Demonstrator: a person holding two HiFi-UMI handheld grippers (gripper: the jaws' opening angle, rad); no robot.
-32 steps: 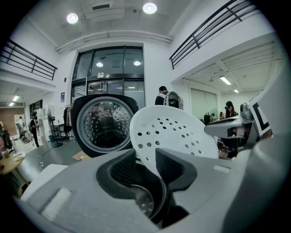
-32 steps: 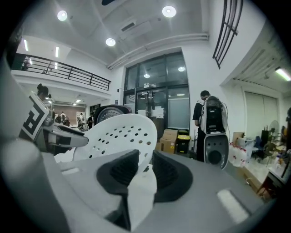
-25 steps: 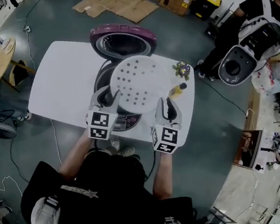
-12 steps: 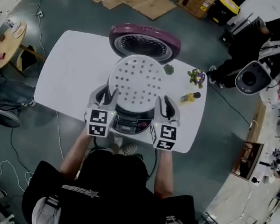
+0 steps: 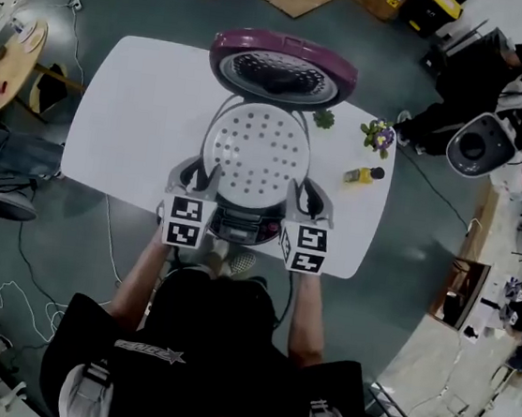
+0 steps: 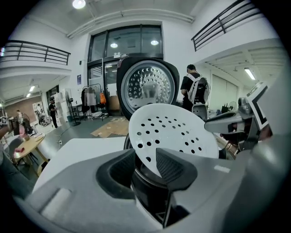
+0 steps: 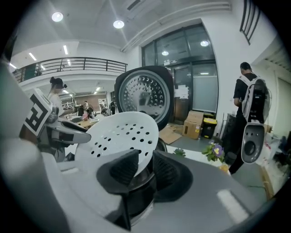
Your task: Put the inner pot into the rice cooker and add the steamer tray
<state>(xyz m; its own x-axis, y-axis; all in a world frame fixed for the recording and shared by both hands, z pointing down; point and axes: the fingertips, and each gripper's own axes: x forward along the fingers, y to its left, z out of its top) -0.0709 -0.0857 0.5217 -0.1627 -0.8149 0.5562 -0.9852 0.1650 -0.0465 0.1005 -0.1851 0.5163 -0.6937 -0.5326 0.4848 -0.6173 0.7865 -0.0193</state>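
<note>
Logged the white, perforated steamer tray (image 5: 256, 155) directly over the mouth of the rice cooker (image 5: 240, 229), level with the two grippers (whether it already sits on the dark rim below, not clear). Found the left gripper (image 5: 199, 178) pinching the tray's left rim and the right gripper (image 5: 302, 197) pinching its right rim, pads closed on the thin edge. Noted the cooker's purple lid (image 5: 283, 69) standing open behind. Recorded the cooker on the white table (image 5: 129, 130), with a yellow bottle (image 5: 364, 176) and flowers (image 5: 379, 135) off to the right.
</note>
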